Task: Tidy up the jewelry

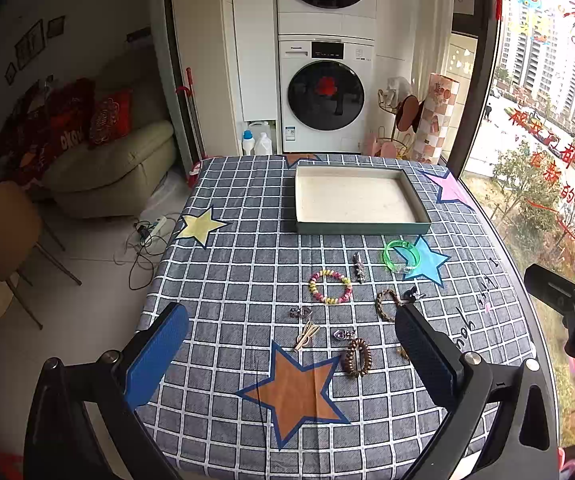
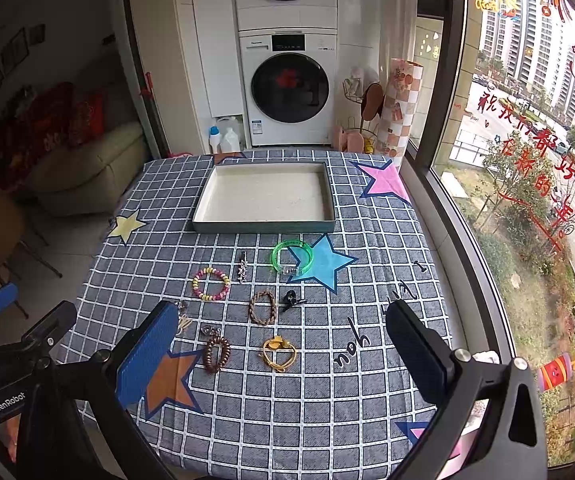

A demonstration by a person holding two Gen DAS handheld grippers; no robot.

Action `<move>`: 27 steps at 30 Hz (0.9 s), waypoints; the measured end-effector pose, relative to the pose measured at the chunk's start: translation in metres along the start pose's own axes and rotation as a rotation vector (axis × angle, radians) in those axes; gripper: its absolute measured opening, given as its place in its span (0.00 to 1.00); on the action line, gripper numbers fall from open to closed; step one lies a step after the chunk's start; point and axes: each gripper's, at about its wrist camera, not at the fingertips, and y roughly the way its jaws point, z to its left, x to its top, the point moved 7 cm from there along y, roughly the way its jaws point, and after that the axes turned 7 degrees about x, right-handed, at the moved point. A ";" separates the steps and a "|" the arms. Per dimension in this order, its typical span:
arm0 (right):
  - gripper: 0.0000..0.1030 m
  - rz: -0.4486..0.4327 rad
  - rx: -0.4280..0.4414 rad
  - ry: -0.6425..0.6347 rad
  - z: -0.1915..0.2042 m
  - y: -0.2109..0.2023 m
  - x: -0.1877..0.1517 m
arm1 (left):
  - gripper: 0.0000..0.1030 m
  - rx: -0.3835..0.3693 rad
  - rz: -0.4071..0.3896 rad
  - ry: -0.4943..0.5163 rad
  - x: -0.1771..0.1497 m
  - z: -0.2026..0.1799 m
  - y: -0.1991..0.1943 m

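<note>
An empty shallow grey-green tray [image 1: 361,227] [image 2: 263,227] sits at the far middle of the checked tablecloth. In front of it lie a green bangle [image 1: 401,255] [image 2: 292,257], a bead bracelet [image 1: 330,286] [image 2: 210,283], a silver star clip [image 1: 359,267] [image 2: 242,267], a braided bracelet [image 1: 386,305] [image 2: 262,307], a dark claw clip [image 2: 292,300], a brown coil hair tie [image 1: 356,357] [image 2: 216,353] and a yellow hair tie [image 2: 279,353]. My left gripper [image 1: 291,356] and right gripper [image 2: 283,356] are both open and empty above the near table.
The table's left edge drops to the floor with a chair [image 1: 1,232] and sofa [image 1: 115,168]. A window [image 2: 527,160] runs along the right edge. Washing machines [image 1: 325,96] stand behind the table. Small silver clips [image 1: 301,313] lie near the brown hair tie.
</note>
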 end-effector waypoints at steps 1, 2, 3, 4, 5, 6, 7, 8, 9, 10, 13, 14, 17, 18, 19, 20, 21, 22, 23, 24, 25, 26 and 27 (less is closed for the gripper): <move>1.00 0.000 0.000 0.000 0.000 0.001 0.000 | 1.00 0.000 0.001 0.000 0.000 0.000 0.000; 1.00 0.000 0.000 0.000 0.000 0.001 0.000 | 1.00 -0.001 0.001 0.000 0.000 0.000 0.000; 1.00 0.000 0.001 0.001 0.000 0.001 0.000 | 1.00 0.000 0.001 -0.001 0.000 0.000 0.000; 1.00 0.000 0.001 0.001 0.000 0.001 0.000 | 1.00 0.000 0.001 -0.001 0.000 0.000 0.000; 1.00 -0.001 0.000 0.001 0.001 0.001 0.000 | 1.00 0.000 0.001 -0.001 0.000 0.000 0.000; 1.00 0.000 0.001 0.001 0.001 0.001 0.000 | 1.00 -0.001 0.001 -0.001 0.000 0.000 0.000; 1.00 0.000 0.002 0.002 0.001 0.001 0.000 | 1.00 0.000 0.001 0.000 0.000 0.000 0.000; 1.00 0.000 0.002 0.001 0.001 0.001 0.000 | 1.00 0.000 0.001 0.000 0.000 0.000 0.000; 1.00 0.000 0.001 0.001 0.001 0.001 0.000 | 1.00 0.000 0.001 0.001 0.000 0.000 0.000; 1.00 0.001 0.002 0.001 0.001 0.001 0.000 | 1.00 0.000 0.001 0.001 -0.001 -0.001 0.000; 1.00 0.001 0.003 0.002 0.001 0.001 0.000 | 1.00 0.000 0.001 0.001 -0.001 -0.001 0.000; 1.00 0.001 0.004 0.002 0.001 0.001 0.000 | 1.00 0.001 0.001 0.001 -0.001 -0.001 0.000; 1.00 0.001 0.003 0.003 0.001 0.001 -0.001 | 1.00 0.001 0.003 0.001 -0.002 -0.001 0.001; 1.00 0.001 0.003 0.002 0.001 0.001 -0.001 | 1.00 0.000 0.003 0.000 -0.002 -0.001 0.000; 1.00 0.002 0.003 0.003 0.001 0.001 -0.001 | 1.00 0.000 0.002 0.000 -0.002 -0.001 0.000; 1.00 0.001 0.004 0.003 0.001 0.000 -0.002 | 1.00 0.001 0.001 0.001 -0.002 -0.001 0.000; 1.00 0.001 0.003 0.002 0.001 0.000 -0.001 | 1.00 0.000 0.001 0.001 -0.002 -0.001 0.000; 1.00 0.001 0.003 0.002 0.001 0.000 -0.002 | 1.00 0.000 0.001 0.001 -0.002 -0.001 0.000; 1.00 0.001 0.004 0.003 0.000 0.000 -0.002 | 1.00 0.000 0.001 0.002 -0.002 -0.001 0.000; 1.00 0.001 0.004 0.004 0.001 0.000 -0.001 | 1.00 -0.001 0.001 0.002 -0.002 -0.001 0.000; 1.00 0.001 0.004 0.003 0.001 0.000 -0.001 | 1.00 0.000 0.001 0.002 -0.001 -0.001 0.000; 1.00 0.001 0.003 0.003 0.001 0.000 -0.002 | 1.00 0.000 0.002 0.002 -0.001 -0.002 0.001; 1.00 0.002 0.004 0.003 0.000 0.000 -0.002 | 1.00 0.000 0.002 0.002 -0.001 -0.001 0.000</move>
